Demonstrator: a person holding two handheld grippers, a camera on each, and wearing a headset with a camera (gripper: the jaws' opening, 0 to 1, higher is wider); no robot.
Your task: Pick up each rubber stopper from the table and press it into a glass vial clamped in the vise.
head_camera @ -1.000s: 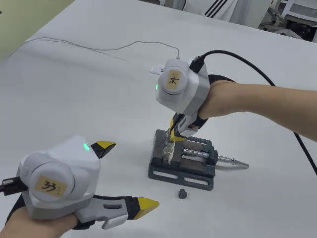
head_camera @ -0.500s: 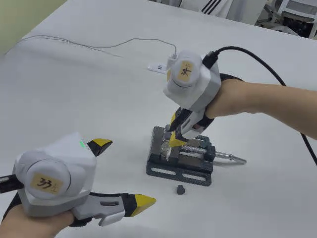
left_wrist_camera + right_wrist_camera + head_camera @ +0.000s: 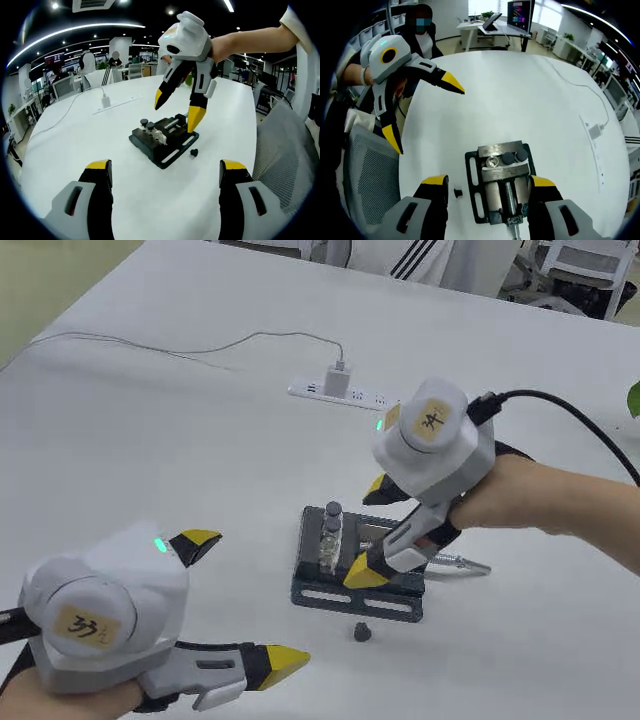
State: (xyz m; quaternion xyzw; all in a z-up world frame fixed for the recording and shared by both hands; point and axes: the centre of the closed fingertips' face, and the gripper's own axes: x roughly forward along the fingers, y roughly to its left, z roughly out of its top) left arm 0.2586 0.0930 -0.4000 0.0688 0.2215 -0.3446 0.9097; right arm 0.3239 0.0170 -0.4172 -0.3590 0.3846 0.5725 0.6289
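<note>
A small black vise (image 3: 340, 595) sits mid-table and clamps three glass vials (image 3: 330, 535). In the right gripper view two vials (image 3: 507, 158) carry dark stoppers and one vial (image 3: 492, 161) is uncapped. A loose dark rubber stopper (image 3: 362, 632) lies on the table just in front of the vise, also seen as the stopper (image 3: 194, 152) and the stopper (image 3: 458, 192). My right gripper (image 3: 374, 530) hovers open above the vise (image 3: 472, 190), holding nothing. My left gripper (image 3: 242, 600) stands open and empty to the vise's (image 3: 170, 150) left, its jaws wide apart.
A white power strip (image 3: 335, 393) with a charger and a thin cable (image 3: 150, 343) lies at the back of the white table. The vise's screw handle (image 3: 462, 564) sticks out to the right. Office chairs stand beyond the far edge.
My right gripper has lifted off the vials, moved right and toward me, and its jaws have opened. The left gripper has stayed roughly where it was.
</note>
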